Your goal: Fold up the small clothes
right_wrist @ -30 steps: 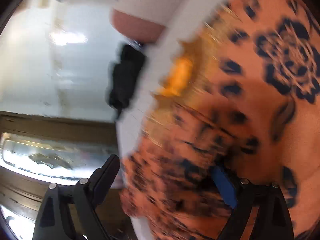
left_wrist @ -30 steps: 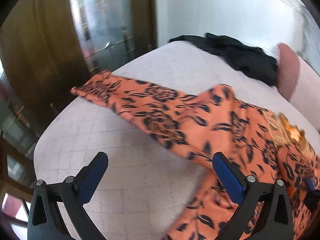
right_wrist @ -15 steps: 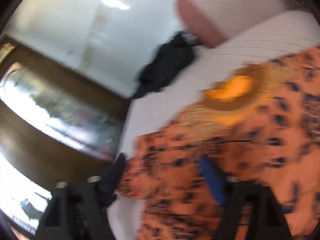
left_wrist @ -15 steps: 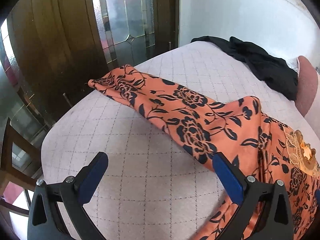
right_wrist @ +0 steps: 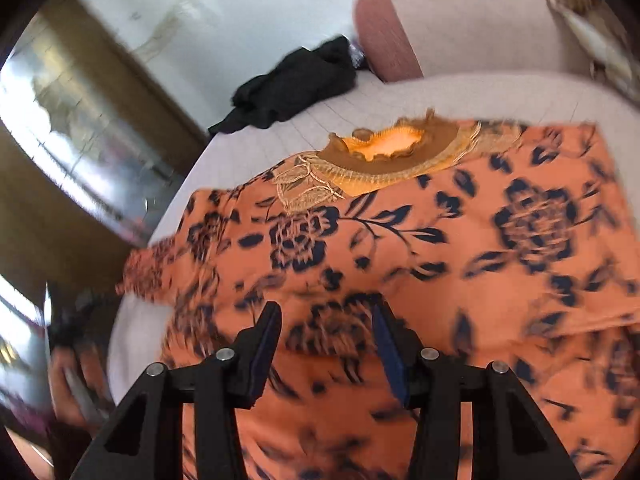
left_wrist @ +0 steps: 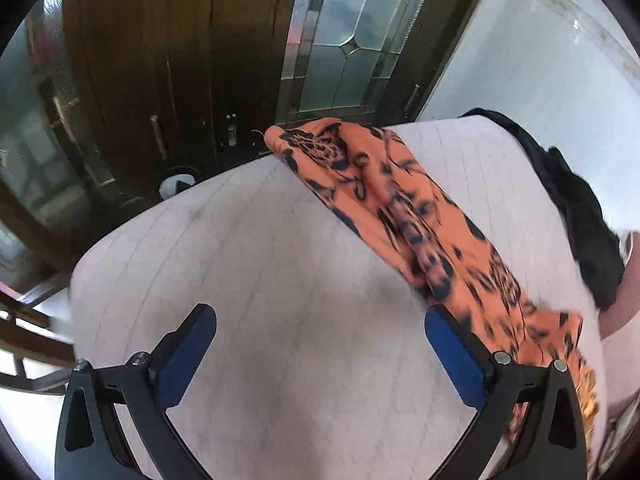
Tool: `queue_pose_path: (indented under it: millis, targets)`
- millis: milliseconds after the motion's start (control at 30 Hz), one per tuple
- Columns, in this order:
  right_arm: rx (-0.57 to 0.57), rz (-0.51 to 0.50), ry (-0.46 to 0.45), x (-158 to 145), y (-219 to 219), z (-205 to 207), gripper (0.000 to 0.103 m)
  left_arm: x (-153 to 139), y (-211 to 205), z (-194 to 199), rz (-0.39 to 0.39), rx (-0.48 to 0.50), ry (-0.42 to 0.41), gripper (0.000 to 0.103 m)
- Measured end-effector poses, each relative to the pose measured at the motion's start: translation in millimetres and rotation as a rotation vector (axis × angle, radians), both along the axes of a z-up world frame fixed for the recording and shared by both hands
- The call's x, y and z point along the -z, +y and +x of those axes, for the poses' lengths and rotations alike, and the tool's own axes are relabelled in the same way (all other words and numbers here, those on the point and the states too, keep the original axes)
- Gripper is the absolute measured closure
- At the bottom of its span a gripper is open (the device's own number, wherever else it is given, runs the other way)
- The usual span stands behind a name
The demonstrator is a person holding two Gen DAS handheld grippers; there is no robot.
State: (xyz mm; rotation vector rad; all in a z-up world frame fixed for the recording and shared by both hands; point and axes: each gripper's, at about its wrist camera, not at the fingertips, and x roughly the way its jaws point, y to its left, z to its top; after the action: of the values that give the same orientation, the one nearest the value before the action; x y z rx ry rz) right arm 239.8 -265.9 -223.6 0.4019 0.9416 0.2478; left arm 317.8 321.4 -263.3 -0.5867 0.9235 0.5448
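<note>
An orange top with dark blue flowers (right_wrist: 460,240) lies spread on the pale quilted bed (left_wrist: 280,280). Its gold embroidered neckline (right_wrist: 384,152) points toward the pillows. In the left wrist view its long sleeve (left_wrist: 400,208) stretches out to the bed's far edge. My left gripper (left_wrist: 320,344) is open and empty above bare bed, with the sleeve beside its right finger. My right gripper (right_wrist: 326,332) hovers over the body of the top with its jaws partly open and nothing between them.
A black garment (right_wrist: 296,80) lies crumpled at the head of the bed, also in the left wrist view (left_wrist: 580,216). A pink bolster (right_wrist: 384,32) sits beside it. A dark wooden door with leaded glass (left_wrist: 340,40) stands beyond the bed's edge.
Both cameras have swung. The left view now looks further along the sleeve toward the door. The right gripper's jaws have narrowed and it now faces the neckline squarely.
</note>
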Motion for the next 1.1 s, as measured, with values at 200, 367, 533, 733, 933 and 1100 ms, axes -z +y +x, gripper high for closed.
queue_pose_path:
  millis: [200, 367, 533, 733, 933, 1100]
  targets:
    - [0.003, 0.004, 0.004, -2, -12, -38, 0.052, 20, 48, 36, -0.223, 0.013, -0.109, 0.000]
    - [-0.054, 0.023, -0.025, -8, 4, -32, 0.052, 23, 64, 63, -0.248, -0.004, -0.176, 0.004]
    - [-0.066, 0.028, -0.013, -2, 8, -27, 0.052, 23, 56, 85, -0.216, -0.011, -0.173, 0.052]
    - [-0.002, 0.064, -0.012, -3, -9, -21, 0.052, 18, 33, 96, -0.196, 0.021, -0.193, 0.094]
    - [0.071, 0.095, -0.045, -15, -29, -25, 0.052, -48, -28, 90, -0.107, 0.155, -0.305, 0.094]
    - [0.167, 0.138, -0.094, -33, -54, -29, 0.052, -99, -151, 76, -0.018, 0.424, -0.351, 0.094]
